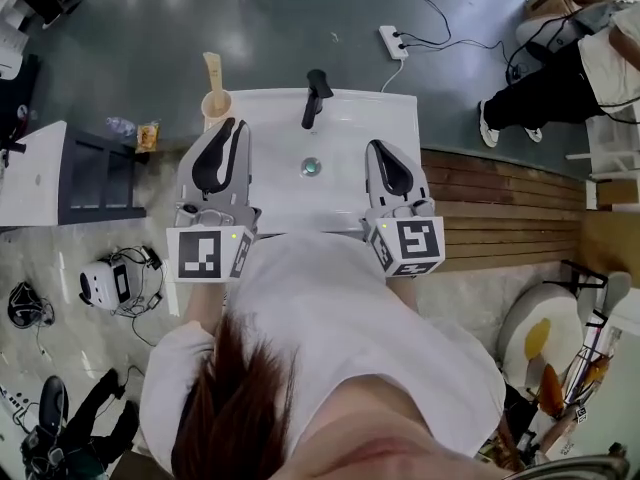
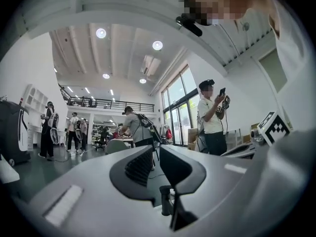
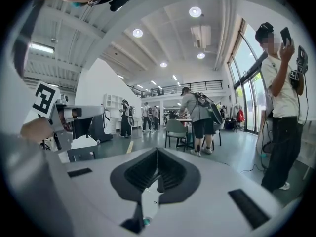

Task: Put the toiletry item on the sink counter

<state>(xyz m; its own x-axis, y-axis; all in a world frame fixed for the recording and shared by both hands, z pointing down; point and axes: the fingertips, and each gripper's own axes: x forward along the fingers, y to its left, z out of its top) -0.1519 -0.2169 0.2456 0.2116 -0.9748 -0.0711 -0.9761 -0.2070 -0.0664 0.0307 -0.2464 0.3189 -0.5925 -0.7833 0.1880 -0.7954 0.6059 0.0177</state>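
A light wooden cup [image 1: 216, 105] with a flat wooden stick standing in it sits on the back left corner of the white sink counter [image 1: 355, 113]. The black faucet [image 1: 316, 96] stands at the back middle, and the drain [image 1: 311, 167] lies in the basin. My left gripper [image 1: 236, 124] hovers just right of the cup. Its jaws stand a narrow slit apart with nothing between them, and in the left gripper view [image 2: 156, 150] the faucet [image 2: 167, 205] shows through the gap. My right gripper [image 1: 378, 148] is over the basin's right side, shut [image 3: 157, 153] on nothing.
A wooden slat platform [image 1: 500, 208] adjoins the counter on the right and a dark shelf unit [image 1: 95, 173] on the left. A power strip [image 1: 393, 41] and cables lie on the floor behind. A seated person [image 1: 560, 83] is at the far right. Another person [image 2: 212, 117] stands nearby.
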